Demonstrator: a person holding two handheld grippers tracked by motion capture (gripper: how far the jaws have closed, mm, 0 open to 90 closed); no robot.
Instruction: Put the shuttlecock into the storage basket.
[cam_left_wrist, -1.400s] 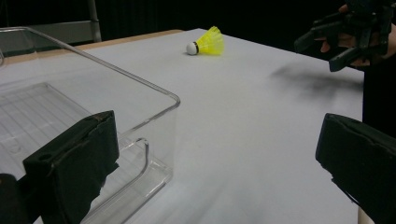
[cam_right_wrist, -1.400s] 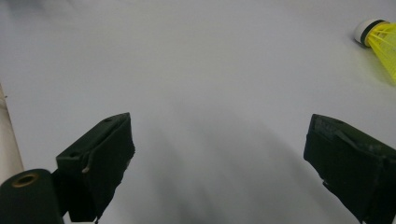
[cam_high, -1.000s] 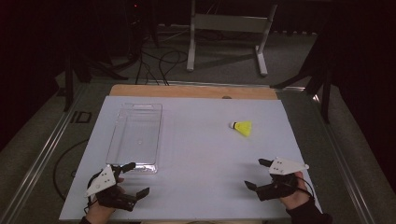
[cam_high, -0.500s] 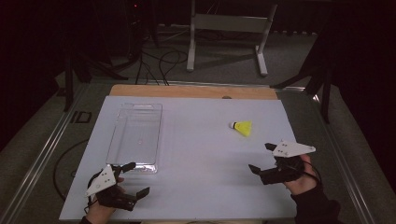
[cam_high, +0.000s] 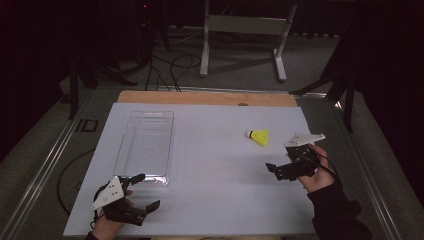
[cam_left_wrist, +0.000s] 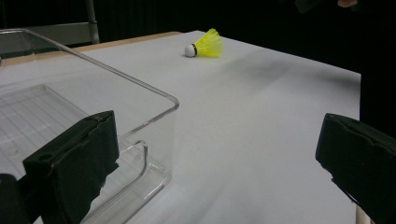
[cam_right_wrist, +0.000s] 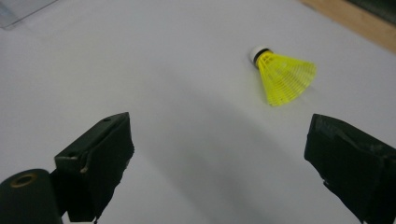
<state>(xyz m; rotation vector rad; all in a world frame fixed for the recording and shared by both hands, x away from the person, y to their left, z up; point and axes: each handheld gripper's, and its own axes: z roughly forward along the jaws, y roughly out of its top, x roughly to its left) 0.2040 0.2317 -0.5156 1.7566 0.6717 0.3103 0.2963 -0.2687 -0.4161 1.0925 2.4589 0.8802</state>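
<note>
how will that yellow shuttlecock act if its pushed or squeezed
The shuttlecock lies on its side, so a push would likely roll it in a curve around its white tip. Its open mesh skirt looks very light and would probably flex if squeezed.

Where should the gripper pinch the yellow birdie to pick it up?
Probably across the yellow plastic shuttlecock at its narrow neck beside the white cork tip, coming from above: it lies on its side, and the flared skirt would likely squash. The open right gripper is nearest.

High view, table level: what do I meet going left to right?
Left gripper → clear plastic tray → yellow shuttlecock → right gripper, open beside the shuttlecock, not touching it.
</note>
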